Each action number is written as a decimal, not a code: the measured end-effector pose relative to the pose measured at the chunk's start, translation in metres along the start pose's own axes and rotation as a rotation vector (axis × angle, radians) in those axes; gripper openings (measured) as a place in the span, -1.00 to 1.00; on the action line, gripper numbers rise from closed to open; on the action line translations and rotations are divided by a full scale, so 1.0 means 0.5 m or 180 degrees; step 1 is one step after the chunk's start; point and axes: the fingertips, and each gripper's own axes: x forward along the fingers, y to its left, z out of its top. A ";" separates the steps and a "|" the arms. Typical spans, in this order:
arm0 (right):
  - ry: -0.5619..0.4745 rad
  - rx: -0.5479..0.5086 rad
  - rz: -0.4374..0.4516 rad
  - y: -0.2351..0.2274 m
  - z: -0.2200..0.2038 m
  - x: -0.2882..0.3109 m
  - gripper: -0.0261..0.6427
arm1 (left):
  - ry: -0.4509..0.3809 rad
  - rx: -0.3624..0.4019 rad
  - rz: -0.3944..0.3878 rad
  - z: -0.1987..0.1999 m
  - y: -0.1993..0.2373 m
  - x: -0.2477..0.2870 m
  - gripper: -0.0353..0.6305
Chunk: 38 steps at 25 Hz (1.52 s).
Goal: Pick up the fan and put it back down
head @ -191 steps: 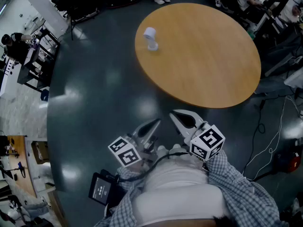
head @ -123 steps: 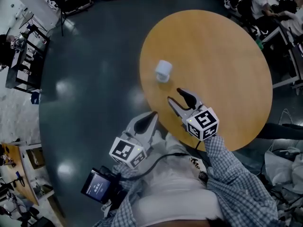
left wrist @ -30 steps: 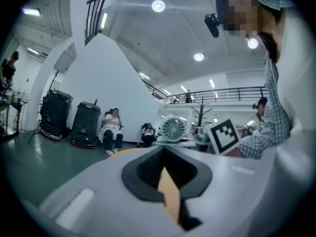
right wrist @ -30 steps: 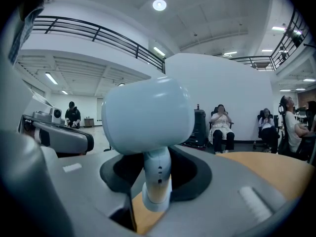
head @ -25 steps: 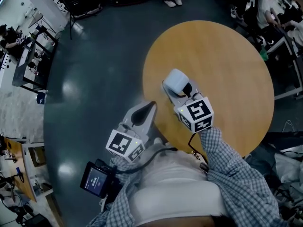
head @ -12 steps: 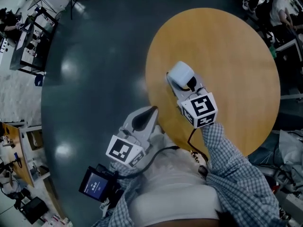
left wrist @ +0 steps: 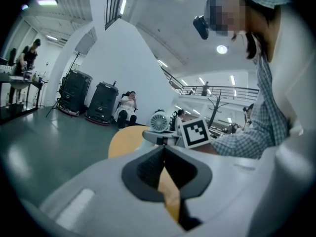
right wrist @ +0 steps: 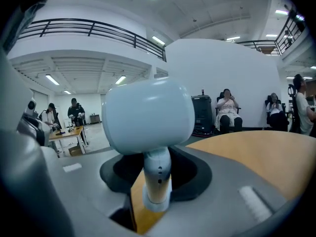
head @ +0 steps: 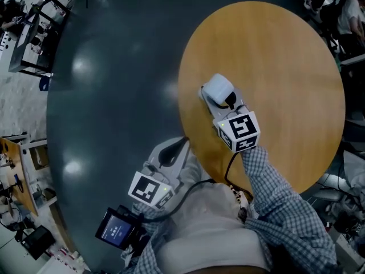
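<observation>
The fan [head: 218,89], small and pale blue-white with a rounded head on a short stem, is over the left part of the round wooden table [head: 285,67]. My right gripper [head: 221,103] is shut on its stem. In the right gripper view the fan's head [right wrist: 148,115] fills the middle and the stem [right wrist: 157,179] runs down between the jaws. Whether the base touches the wood I cannot tell. My left gripper [head: 182,142] hangs shut and empty just off the table's near-left edge. In the left gripper view its jaws meet at the tips [left wrist: 164,149], with the fan [left wrist: 159,121] beyond them.
Dark grey floor [head: 114,96] surrounds the table. A small screen device [head: 117,230] hangs at the person's waist. Desks and equipment [head: 28,21] line the far left. Seated people and black cases [left wrist: 101,107] are across the room.
The right gripper has sunk toward the tabletop with the fan still in its jaws. The left gripper has dropped lower as well, staying shut.
</observation>
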 end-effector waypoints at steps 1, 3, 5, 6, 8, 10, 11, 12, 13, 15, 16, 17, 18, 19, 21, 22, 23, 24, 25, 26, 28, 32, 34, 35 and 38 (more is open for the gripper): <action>0.0021 -0.0008 0.0001 0.000 -0.006 0.005 -0.49 | 0.0005 -0.0011 -0.0004 -0.001 0.002 0.002 -0.90; 0.0060 -0.0015 0.0003 -0.003 -0.021 0.013 -0.49 | -0.0001 -0.0041 -0.0015 -0.005 0.004 0.008 -0.89; 0.0089 0.0031 -0.0002 -0.005 -0.036 0.015 -0.49 | 0.0009 -0.0064 -0.0015 -0.010 0.006 0.014 -0.90; 0.0099 0.0061 -0.0003 -0.005 -0.041 0.015 -0.49 | 0.0016 -0.0076 -0.0015 -0.012 0.006 0.016 -0.90; 0.0120 0.0083 0.0004 -0.006 -0.047 0.014 -0.49 | 0.0025 -0.0099 -0.0026 -0.012 0.004 0.020 -0.89; 0.0143 0.0063 0.0018 -0.007 -0.050 0.015 -0.49 | 0.0036 -0.0103 -0.0040 -0.011 0.001 0.025 -0.90; 0.0154 0.0050 0.0022 -0.008 -0.053 0.017 -0.49 | 0.0042 -0.0104 -0.0042 -0.012 0.002 0.027 -0.90; 0.0168 0.0039 0.0022 -0.008 -0.057 0.020 -0.49 | 0.0049 -0.0107 -0.0039 -0.015 0.004 0.028 -0.89; 0.0184 0.0028 0.0017 -0.007 -0.063 0.023 -0.49 | 0.0057 -0.0113 -0.0034 -0.019 0.008 0.028 -0.89; 0.0207 -0.0009 0.0011 -0.001 -0.072 0.028 -0.49 | 0.0067 -0.0123 -0.0020 -0.029 0.016 0.028 -0.90; 0.0212 -0.0043 0.0019 0.003 -0.074 0.031 -0.49 | 0.0071 -0.0129 -0.0013 -0.034 0.020 0.029 -0.89; 0.0217 -0.0078 0.0032 0.007 -0.075 0.032 -0.49 | 0.0075 -0.0136 -0.0008 -0.039 0.022 0.030 -0.90; 0.0221 -0.0105 0.0050 0.010 -0.074 0.034 -0.49 | 0.0079 -0.0144 -0.0006 -0.042 0.024 0.032 -0.90; 0.0226 -0.0119 0.0065 0.013 -0.071 0.034 -0.48 | 0.0081 -0.0150 -0.0008 -0.042 0.024 0.034 -0.90; 0.0239 -0.0127 0.0079 0.016 -0.067 0.034 -0.47 | 0.0077 -0.0158 -0.0019 -0.036 0.023 0.035 -0.90; 0.0244 -0.0130 0.0083 0.018 -0.066 0.033 -0.47 | 0.0072 -0.0158 -0.0027 -0.034 0.022 0.036 -0.90; 0.0244 -0.0129 0.0086 0.019 -0.066 0.032 -0.47 | 0.0070 -0.0154 -0.0036 -0.033 0.021 0.035 -0.90; 0.0244 -0.0122 0.0084 0.020 -0.067 0.031 -0.46 | 0.0070 -0.0151 -0.0043 -0.034 0.020 0.035 -0.90; 0.0244 -0.0110 0.0073 0.019 -0.067 0.031 -0.46 | 0.0069 -0.0152 -0.0049 -0.034 0.019 0.035 -0.90; 0.0248 -0.0098 0.0054 0.018 -0.067 0.031 -0.46 | 0.0061 -0.0162 -0.0051 -0.034 0.019 0.034 -0.89; 0.0268 -0.0096 0.0014 0.012 -0.071 0.031 -0.37 | 0.0022 -0.0207 -0.0050 -0.031 0.021 0.035 -0.89; 0.0310 -0.0104 0.0012 0.022 -0.076 0.025 -0.35 | 0.0003 -0.0225 -0.0058 -0.030 0.028 0.030 -0.89; 0.0333 -0.0090 0.0015 0.029 -0.091 0.015 -0.35 | -0.0013 -0.0240 -0.0049 -0.031 0.030 0.031 -0.90; 0.0349 -0.0080 0.0011 0.027 -0.100 0.006 -0.35 | -0.0027 -0.0246 -0.0044 -0.030 0.028 0.034 -0.90; 0.0375 -0.0011 -0.0052 0.020 -0.104 -0.030 -0.36 | -0.0015 -0.0148 -0.0081 -0.017 0.010 0.042 -0.90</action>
